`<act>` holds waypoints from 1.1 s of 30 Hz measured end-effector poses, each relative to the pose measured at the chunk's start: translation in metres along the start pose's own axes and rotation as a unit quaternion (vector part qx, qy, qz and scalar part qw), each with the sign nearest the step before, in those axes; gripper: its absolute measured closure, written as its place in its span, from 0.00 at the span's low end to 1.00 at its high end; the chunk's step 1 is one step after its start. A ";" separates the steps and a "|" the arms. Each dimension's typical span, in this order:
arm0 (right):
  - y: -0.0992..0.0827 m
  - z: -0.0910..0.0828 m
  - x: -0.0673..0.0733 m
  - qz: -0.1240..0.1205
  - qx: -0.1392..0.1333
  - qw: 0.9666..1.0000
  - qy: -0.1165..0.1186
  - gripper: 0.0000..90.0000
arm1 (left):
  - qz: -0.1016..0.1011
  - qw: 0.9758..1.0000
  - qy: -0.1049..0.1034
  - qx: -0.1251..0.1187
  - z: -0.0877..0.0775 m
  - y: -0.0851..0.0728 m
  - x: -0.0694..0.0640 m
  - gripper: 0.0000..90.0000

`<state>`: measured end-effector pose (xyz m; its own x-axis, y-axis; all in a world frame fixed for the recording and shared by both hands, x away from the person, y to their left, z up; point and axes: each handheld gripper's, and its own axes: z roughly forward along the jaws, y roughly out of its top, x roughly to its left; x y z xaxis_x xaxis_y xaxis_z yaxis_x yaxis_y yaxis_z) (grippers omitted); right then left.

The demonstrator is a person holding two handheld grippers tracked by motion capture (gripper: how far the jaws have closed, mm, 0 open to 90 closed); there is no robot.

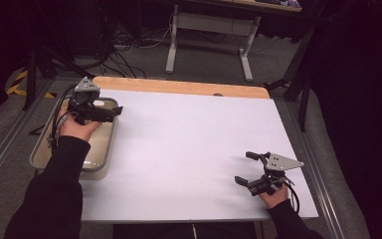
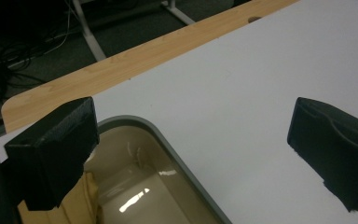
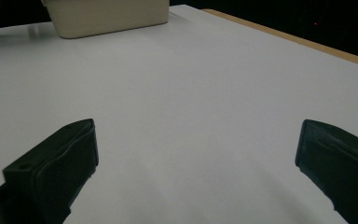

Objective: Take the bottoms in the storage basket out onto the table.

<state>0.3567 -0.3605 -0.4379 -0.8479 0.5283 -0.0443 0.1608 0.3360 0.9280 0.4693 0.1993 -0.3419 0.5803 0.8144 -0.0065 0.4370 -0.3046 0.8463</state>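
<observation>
Writing is nowhere legible to me on the tray (image 1: pixel 108 149) or either gripper. I have the left gripper (image 1: pixel 113 113) hovering over the tray's far end, jaws spread wide with nothing between them; its own view looks down on the tray's grey rim (image 2: pixel 177 154) and glossy beige floor. My right gripper (image 1: pixel 243 168) sits low over the white table (image 1: pixel 189 149), well apart from the tray, jaws likewise agape and empty.
</observation>
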 end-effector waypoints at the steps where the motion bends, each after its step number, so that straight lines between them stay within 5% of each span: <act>1: 0.000 0.000 0.000 -0.001 0.000 1.000 0.000 0.00 | -0.001 1.000 0.005 0.005 0.001 0.000 0.003 0.03; 10: 0.000 0.000 0.000 0.000 0.001 1.000 0.001 0.00 | -0.005 0.999 0.026 0.029 0.004 -0.002 0.012 0.02; 12: 0.000 0.000 0.000 0.001 0.001 1.000 0.001 0.00 | -0.005 0.996 0.060 0.060 0.007 -0.003 0.015 0.02; 15: 0.000 0.001 -0.001 0.001 0.002 1.000 0.003 0.00 | -0.013 0.992 0.084 0.090 0.010 -0.004 0.020 0.01; 22: 0.000 0.001 0.000 0.001 0.002 1.000 0.004 0.00 | -0.027 0.987 0.100 0.120 0.015 -0.009 0.031 0.01; 25: 0.000 0.001 0.000 0.001 0.002 1.000 0.005 0.00 | -0.040 0.982 0.126 0.135 0.020 -0.012 0.038 0.01; 33: 0.000 0.001 0.000 0.000 0.002 1.000 0.005 0.00 | -0.058 0.977 0.133 0.156 0.027 -0.017 0.048 0.01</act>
<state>0.3575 -0.3600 -0.4384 -0.8526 0.5210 -0.0403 0.1637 0.3395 0.9262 0.5085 0.2305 -0.3715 0.3339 0.9391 0.0815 0.7008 -0.3052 0.6447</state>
